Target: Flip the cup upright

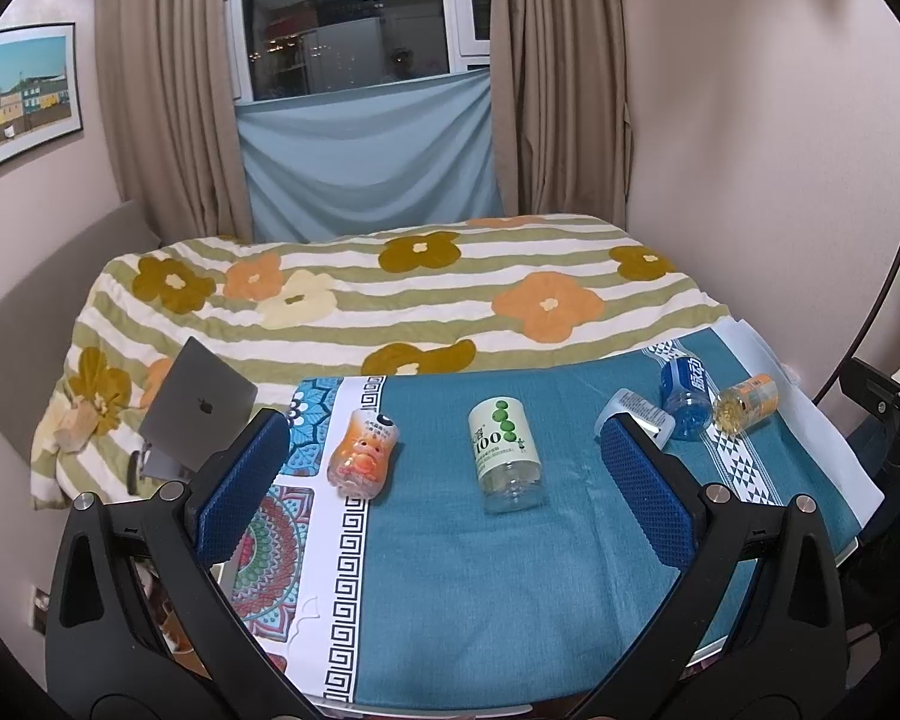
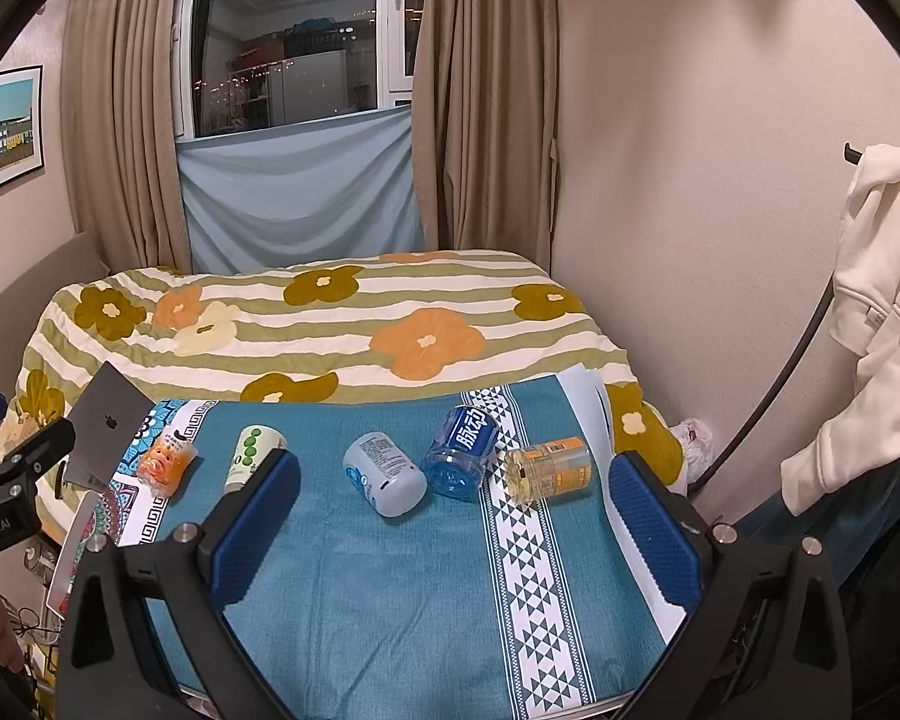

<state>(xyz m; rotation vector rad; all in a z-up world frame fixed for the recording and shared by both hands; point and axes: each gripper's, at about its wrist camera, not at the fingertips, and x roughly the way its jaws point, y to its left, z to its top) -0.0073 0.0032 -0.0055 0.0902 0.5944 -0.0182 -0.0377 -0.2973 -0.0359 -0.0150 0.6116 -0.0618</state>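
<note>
- The left claw [image 1: 444,480] is hanging above the desk [image 1: 510,588] with its blue pads spread wide and nothing between them.
- In the left wrist view, the green-dotted cup [image 1: 504,450] is lying on its side between the two pads, at about 12 o'clock from the claw's middle, not touching either pad.
- The orange cartoon cup [image 1: 363,456] is lying tipped over at about 10 o'clock, just beside the left pad.
- The right claw [image 2: 453,531] is also gaping wide and gripping nothing, hovering over the teal cloth [image 2: 390,600].
- In the right wrist view, the pale blue cup [image 2: 384,474] is lying on its side at about 11 o'clock, just ahead of the gap between the pads.
- The dark blue cup [image 2: 462,453] is lying tipped at 12 o'clock, just beside the pale blue one.
- The yellow-orange cup [image 2: 549,468] is lying on its side at 1 o'clock, on the white patterned stripe, close to the dark blue cup.
- Beyond the desk, a flowered blanket [image 2: 330,324] is covering the bed, and a grey laptop [image 1: 201,405] is resting at its near left edge.
</note>
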